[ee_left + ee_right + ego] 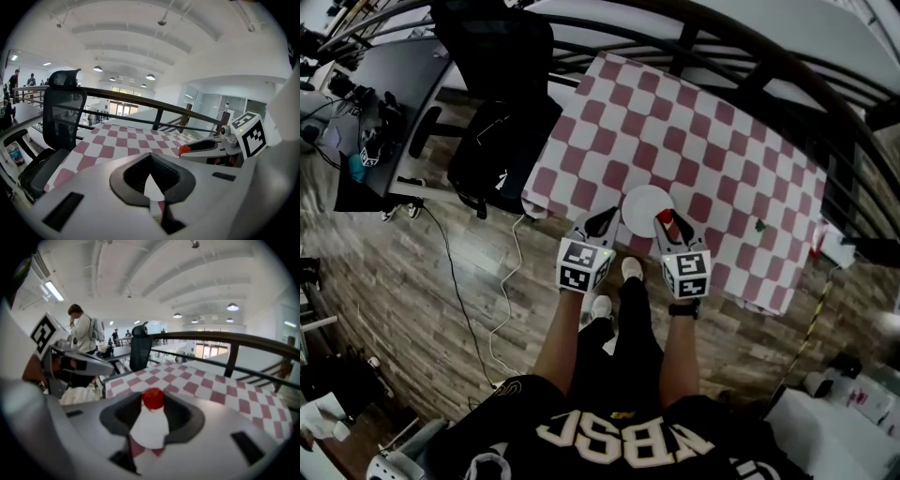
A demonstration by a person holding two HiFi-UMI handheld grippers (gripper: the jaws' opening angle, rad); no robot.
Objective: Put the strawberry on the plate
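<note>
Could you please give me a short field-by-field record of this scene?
strawberry: red, held at the jaw tips
right gripper: shut on strawberry, at the plate's right rim
left gripper: jaws together, empty, left of plate
plate: white, empty, on checkered tablecloth
task state: strawberry not yet on plate

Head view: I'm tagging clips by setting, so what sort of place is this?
Likely an open-plan office or lab: a black office chair, a grey desk with cabled gear, and a dark railing behind the checkered table.
</note>
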